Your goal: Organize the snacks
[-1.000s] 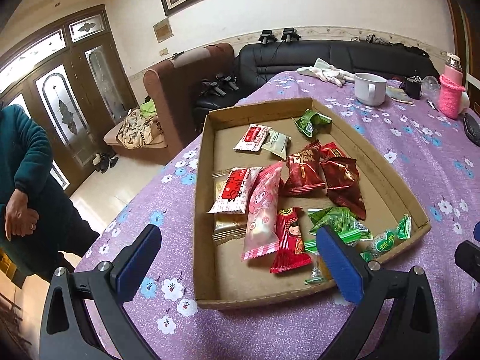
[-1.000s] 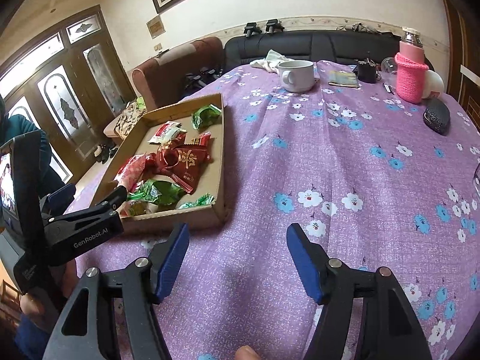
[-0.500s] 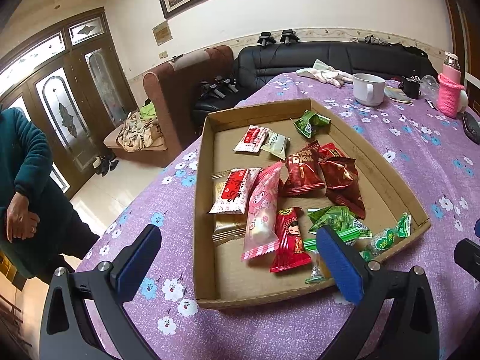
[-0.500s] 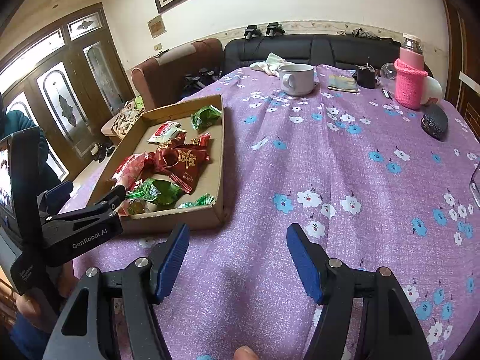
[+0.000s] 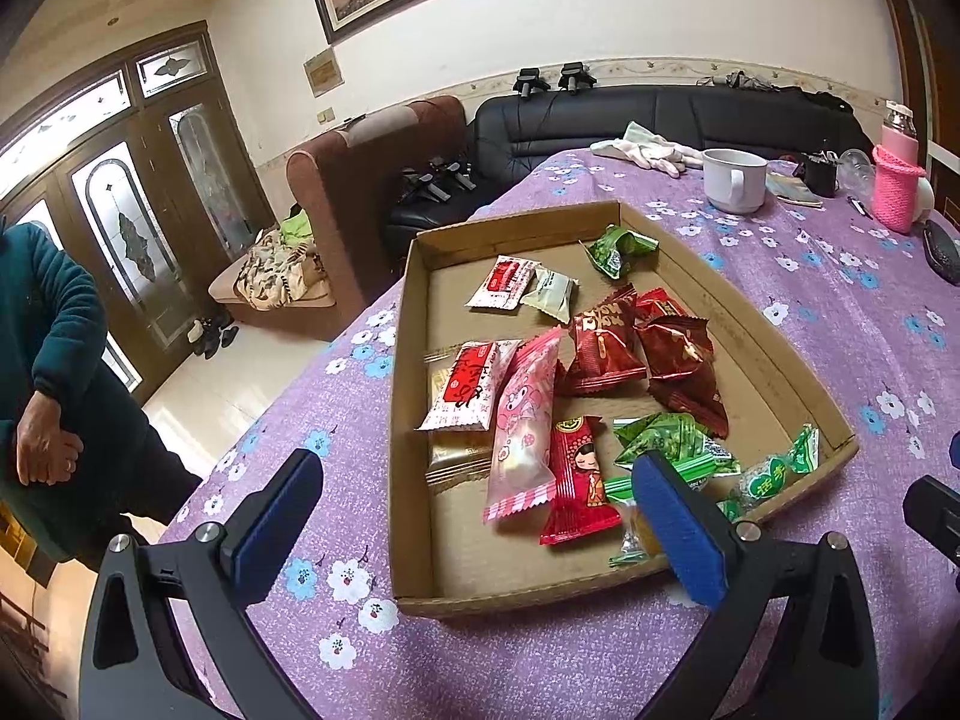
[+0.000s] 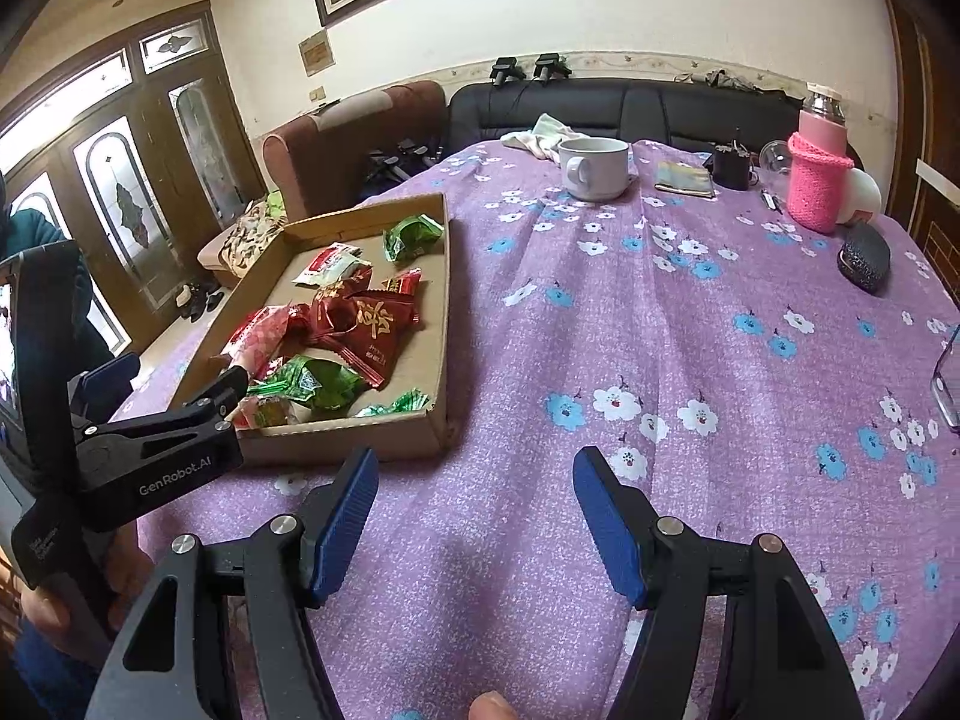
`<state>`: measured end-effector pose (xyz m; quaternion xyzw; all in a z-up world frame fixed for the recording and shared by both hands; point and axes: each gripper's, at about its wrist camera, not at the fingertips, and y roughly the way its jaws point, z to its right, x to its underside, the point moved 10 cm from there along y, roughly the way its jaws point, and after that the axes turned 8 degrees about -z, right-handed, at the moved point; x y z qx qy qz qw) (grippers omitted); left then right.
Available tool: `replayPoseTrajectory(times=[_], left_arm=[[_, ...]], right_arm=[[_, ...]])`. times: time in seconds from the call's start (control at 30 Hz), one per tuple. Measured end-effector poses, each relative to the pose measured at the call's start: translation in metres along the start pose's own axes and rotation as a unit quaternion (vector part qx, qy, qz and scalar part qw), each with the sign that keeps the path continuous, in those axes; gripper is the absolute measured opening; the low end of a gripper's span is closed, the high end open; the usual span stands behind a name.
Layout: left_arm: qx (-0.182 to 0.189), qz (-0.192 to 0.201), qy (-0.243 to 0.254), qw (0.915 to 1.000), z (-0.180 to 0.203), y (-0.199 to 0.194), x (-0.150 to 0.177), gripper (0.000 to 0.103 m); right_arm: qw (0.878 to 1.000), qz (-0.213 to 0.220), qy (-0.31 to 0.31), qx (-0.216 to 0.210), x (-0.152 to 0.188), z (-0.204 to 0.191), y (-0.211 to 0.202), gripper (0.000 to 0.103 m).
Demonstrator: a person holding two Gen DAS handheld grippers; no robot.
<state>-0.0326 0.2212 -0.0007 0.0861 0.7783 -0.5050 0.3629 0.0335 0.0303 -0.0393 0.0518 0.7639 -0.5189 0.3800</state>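
Observation:
A shallow cardboard tray (image 5: pixel 408 312) sits on the purple flowered tablecloth and holds several snack packets: dark red ones (image 5: pixel 606 336), a pink one (image 5: pixel 522 426), a red-and-white one (image 5: pixel 465 384), green ones (image 5: pixel 666 438). My left gripper (image 5: pixel 474 516) is open and empty, hovering over the tray's near edge. My right gripper (image 6: pixel 474 516) is open and empty over bare cloth, to the right of the tray (image 6: pixel 441 324). The left gripper (image 6: pixel 180 420) shows at the left of the right wrist view.
A white mug (image 6: pixel 594 168), a pink-sleeved bottle (image 6: pixel 819 180), a dark case (image 6: pixel 864 258) and white gloves (image 5: pixel 648 150) lie at the table's far end. A phone edge (image 6: pixel 948 378) is at far right. A person in green (image 5: pixel 54 360) stands left of the table.
Both grippers have stayed open and nearly still. The views have shifted only slightly.

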Motion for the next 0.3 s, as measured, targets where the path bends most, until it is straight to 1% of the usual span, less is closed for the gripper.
replayPoseTrajectory(times=[0.07,0.17,0.3], left_arm=[[0.000,-0.001,-0.001,1.0000,0.000,0.000,0.000,0.103],[-0.010,0.004,-0.008,0.9999,-0.005,-0.003,0.000,0.103],[-0.026,0.014,-0.004,0.9995,-0.010,-0.009,-0.001,0.103]], right_arm=[[1.000,0.002,-0.001,0.002,0.000,0.000,0.000,0.072],[1.000,0.003,0.000,0.006,0.000,0.001,-0.001,0.072],[1.000,0.003,0.004,0.010,-0.001,0.003,0.000,0.072]])
